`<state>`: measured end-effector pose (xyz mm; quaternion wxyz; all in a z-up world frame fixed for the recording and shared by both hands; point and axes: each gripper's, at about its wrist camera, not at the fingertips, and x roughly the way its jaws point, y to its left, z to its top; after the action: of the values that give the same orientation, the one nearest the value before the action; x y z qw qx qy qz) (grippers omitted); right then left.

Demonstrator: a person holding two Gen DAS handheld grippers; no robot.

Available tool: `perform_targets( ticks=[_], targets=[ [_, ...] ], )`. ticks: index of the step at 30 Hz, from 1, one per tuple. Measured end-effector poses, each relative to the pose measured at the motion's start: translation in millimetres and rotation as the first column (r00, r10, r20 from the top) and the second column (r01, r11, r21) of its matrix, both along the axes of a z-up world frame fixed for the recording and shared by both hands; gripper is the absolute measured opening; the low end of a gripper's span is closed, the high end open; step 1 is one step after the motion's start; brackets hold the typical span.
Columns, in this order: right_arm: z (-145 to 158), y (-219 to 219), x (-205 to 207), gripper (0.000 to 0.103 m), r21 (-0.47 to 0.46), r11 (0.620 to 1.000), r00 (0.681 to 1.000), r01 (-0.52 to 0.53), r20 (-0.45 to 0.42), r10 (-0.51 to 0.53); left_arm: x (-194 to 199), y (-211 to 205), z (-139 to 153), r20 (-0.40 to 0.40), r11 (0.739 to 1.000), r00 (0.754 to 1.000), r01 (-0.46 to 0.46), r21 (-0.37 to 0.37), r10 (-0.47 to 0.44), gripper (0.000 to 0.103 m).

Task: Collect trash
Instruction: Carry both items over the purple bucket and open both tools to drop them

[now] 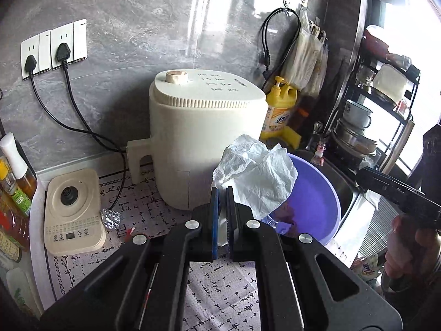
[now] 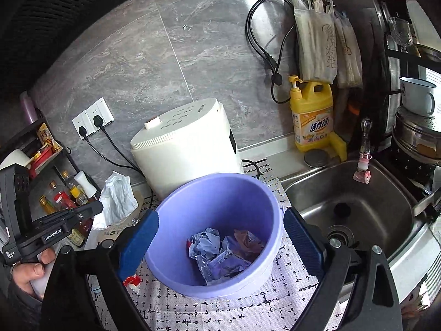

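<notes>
My left gripper (image 1: 222,193) is shut on a crumpled white tissue (image 1: 256,176), held above the counter just left of the purple basin (image 1: 317,193). In the right wrist view the same tissue (image 2: 117,198) hangs from the left gripper (image 2: 96,211) to the left of the basin (image 2: 217,193). The basin holds crumpled wrappers and plastic (image 2: 220,251). My right gripper (image 2: 220,237) is open, its blue pads on either side of the basin's near rim, touching nothing I can see. A foil ball (image 1: 110,218) and a small red scrap (image 1: 129,233) lie on the mat.
A cream appliance (image 1: 204,138) stands behind the basin, a cream base unit (image 1: 73,215) to the left. Yellow detergent bottle (image 2: 312,115) and a steel sink (image 2: 355,207) are at the right. Sauce bottles (image 1: 13,193) line the left edge. A dish rack (image 1: 386,96) is far right.
</notes>
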<state>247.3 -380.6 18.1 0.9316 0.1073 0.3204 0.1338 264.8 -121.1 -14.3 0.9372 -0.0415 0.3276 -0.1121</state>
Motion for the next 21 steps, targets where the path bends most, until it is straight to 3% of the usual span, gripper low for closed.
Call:
perform_targets(
  ticks=[9, 10, 11, 13, 21],
  targets=[
    [-4, -42, -9, 0.093, 0.006, 0.997, 0.997, 0.075, -0.007, -0.075, 21, -49, 1, 0.0, 0.994, 0.994, 0.106, -0.02, -0.106, 0.006],
    [-4, -45, -9, 0.093, 0.005, 0.997, 0.997, 0.081, -0.008, -0.081, 23, -52, 2, 0.004, 0.991, 0.992, 0.122, -0.047, -0.122, 0.017],
    [-4, -48, -10, 0.093, 0.006, 0.996, 0.996, 0.086, -0.009, -0.086, 25, -54, 3, 0.002, 0.988, 0.991, 0.134, -0.073, -0.135, 0.052],
    [-4, -52, -10, 0.093, 0.006, 0.996, 0.996, 0.093, -0.011, -0.093, 23, -52, 6, 0.043, 0.99, 0.994, 0.107, -0.088, -0.104, 0.093],
    [-11, -41, -11, 0.093, 0.011, 0.997, 0.997, 0.07, -0.031, -0.07, 11, -28, 1, 0.02, 0.998, 0.999, 0.044, -0.052, -0.043, 0.095]
  ],
)
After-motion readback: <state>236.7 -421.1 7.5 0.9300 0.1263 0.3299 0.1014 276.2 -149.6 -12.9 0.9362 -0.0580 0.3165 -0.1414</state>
